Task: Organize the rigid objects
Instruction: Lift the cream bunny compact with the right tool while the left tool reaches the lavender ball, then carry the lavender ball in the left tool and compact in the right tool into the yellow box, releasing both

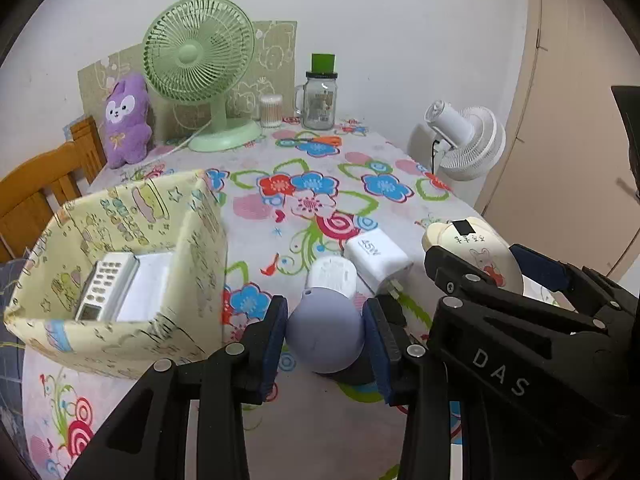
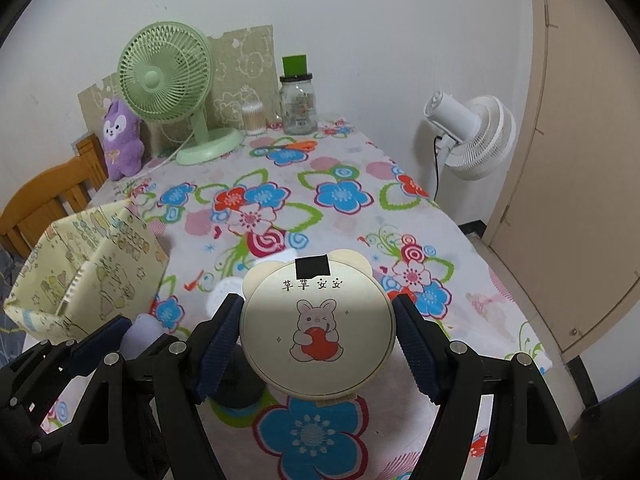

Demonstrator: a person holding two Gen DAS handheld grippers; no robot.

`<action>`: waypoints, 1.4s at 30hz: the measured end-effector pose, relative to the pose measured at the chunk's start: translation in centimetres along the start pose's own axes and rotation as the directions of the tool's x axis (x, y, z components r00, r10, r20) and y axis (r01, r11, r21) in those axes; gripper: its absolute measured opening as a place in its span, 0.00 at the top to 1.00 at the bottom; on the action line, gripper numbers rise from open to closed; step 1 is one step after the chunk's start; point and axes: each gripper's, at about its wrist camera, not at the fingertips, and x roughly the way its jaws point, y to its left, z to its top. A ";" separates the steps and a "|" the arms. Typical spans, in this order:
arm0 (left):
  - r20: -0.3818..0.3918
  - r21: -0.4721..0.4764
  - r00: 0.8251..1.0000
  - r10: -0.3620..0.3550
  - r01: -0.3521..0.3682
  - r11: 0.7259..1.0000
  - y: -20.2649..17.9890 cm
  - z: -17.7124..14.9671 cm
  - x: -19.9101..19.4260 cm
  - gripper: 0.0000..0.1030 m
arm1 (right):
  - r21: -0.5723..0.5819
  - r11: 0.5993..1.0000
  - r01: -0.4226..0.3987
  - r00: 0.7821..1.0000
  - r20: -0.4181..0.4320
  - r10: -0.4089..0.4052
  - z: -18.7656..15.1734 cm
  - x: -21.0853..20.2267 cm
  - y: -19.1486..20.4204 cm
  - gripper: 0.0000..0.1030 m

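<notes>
Left view: my left claw (image 1: 325, 332) pinches a lilac ball (image 1: 325, 330), pads on its two sides at the widest part. It hangs clear of the table (image 1: 360, 168), just right of the box (image 1: 120, 272), which already holds a remote (image 1: 106, 288) on something white. I judge the ball light and smooth; being round, it could roll out of the pads, so the widest line is the place to hold. Just beyond it lie a white round gadget (image 1: 334, 274) and a white charger (image 1: 378, 258), both hard and light by their look; the charger's flat sides offer the best grip.

Right view: my right claw (image 2: 318, 338) clamps a cream round case (image 2: 318, 324) with a rabbit picture, pads on its left and right rim, above the near table. It looks stiff, flat and light; the rim is slick and curved, so I would keep the pads across the full width. The box (image 2: 92, 276) stands to the left.
</notes>
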 end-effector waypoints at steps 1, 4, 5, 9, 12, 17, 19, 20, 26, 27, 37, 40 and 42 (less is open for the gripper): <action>0.001 -0.003 1.000 -0.005 0.005 1.000 0.2 0.2 -0.2 0.62 | 0.000 1.000 -0.001 1.000 0.003 0.001 0.2 -0.2 0.1 0.26; 0.013 -0.005 1.000 -0.003 0.003 1.000 0.5 0.7 -0.9 0.62 | -0.009 1.000 0.005 1.000 0.010 -0.005 0.8 -0.8 0.7 0.26; 0.017 -0.007 1.000 0.000 0.001 1.000 0.6 0.8 -1.1 0.62 | -0.014 1.000 0.003 1.000 0.014 -0.003 1.0 -1.0 0.9 0.26; 0.025 -0.012 1.000 0.004 -0.003 1.000 1.1 1.3 -1.8 0.62 | -0.016 1.000 0.004 1.000 0.028 -0.003 1.6 -1.8 1.4 0.25; 0.032 -0.010 0.999 0.010 -0.010 1.000 1.4 1.5 -2.4 0.62 | -0.012 1.000 0.004 0.999 0.033 -0.004 2.0 -2.3 1.8 0.25; 0.033 -0.005 0.999 0.008 -0.008 1.000 1.9 2.0 -3.0 0.62 | -0.012 1.000 0.011 0.999 0.041 -0.011 2.5 -3.0 2.3 0.25; 0.036 -0.002 0.999 0.008 -0.008 1.000 2.1 2.3 -3.3 0.62 | -0.012 1.000 0.016 0.999 0.044 -0.015 2.7 -3.3 2.5 0.25; 0.038 -0.002 0.999 0.008 -0.008 1.000 2.1 2.4 -3.4 0.62 | -0.012 1.000 0.017 0.999 0.045 -0.016 2.8 -3.5 2.6 0.25; 0.054 0.016 0.999 0.010 -0.011 1.000 2.7 3.1 -4.0 0.62 | -0.019 1.000 0.020 0.998 0.056 -0.019 3.5 -4.3 3.4 0.25; 0.056 0.018 0.998 0.012 -0.013 1.000 2.9 3.3 -4.1 0.62 | -0.018 1.000 0.019 0.998 0.057 -0.018 3.6 -4.4 3.6 0.25; 0.053 0.003 0.999 0.013 -0.013 1.000 5.3 3.9 -4.4 0.62 | -0.034 0.999 -0.009 0.999 0.053 0.010 4.5 -4.5 6.2 0.25; 0.050 -0.001 0.999 0.013 -0.013 1.000 6.1 4.0 -4.4 0.62 | -0.036 0.999 -0.016 0.999 0.051 0.018 4.6 -4.4 7.1 0.25; 0.050 -0.002 0.999 0.015 -0.015 1.000 6.7 4.0 -4.5 0.62 | -0.037 0.999 -0.018 0.999 0.049 0.020 4.8 -4.3 7.8 0.25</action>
